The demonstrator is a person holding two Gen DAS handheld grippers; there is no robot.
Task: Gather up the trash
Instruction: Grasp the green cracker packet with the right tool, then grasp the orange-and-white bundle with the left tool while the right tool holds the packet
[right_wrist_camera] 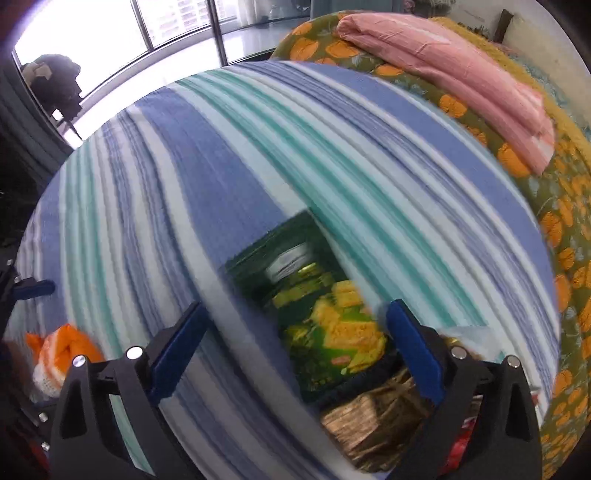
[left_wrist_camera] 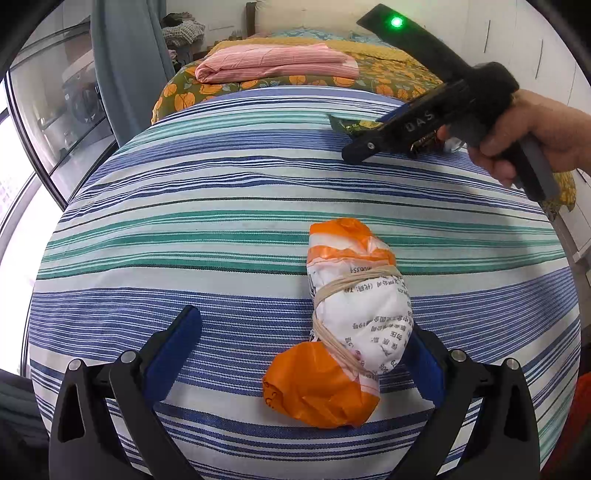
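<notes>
An orange and white plastic bag bundle (left_wrist_camera: 347, 317), tied with a rubber band, lies on the striped bed sheet (left_wrist_camera: 207, 206). My left gripper (left_wrist_camera: 303, 321) is open around it, with the bundle close to the right finger and far from the left one. A green snack packet (right_wrist_camera: 325, 317) lies flat on the sheet between the fingers of my open right gripper (right_wrist_camera: 295, 306); this view is blurred. Next to the packet sits a crumpled brown wrapper (right_wrist_camera: 376, 417). The left wrist view shows a hand holding the right gripper (left_wrist_camera: 364, 146) over the green packet (left_wrist_camera: 351, 127) at the far right.
A folded pink blanket (left_wrist_camera: 273, 62) rests on an orange-flowered quilt (left_wrist_camera: 388, 77) beyond the striped sheet. A grey curtain (left_wrist_camera: 125, 74) and large windows (right_wrist_camera: 177, 22) stand past the bed's edge. Something red (right_wrist_camera: 461, 439) and a bit of clear plastic (right_wrist_camera: 469, 334) lie by the right finger.
</notes>
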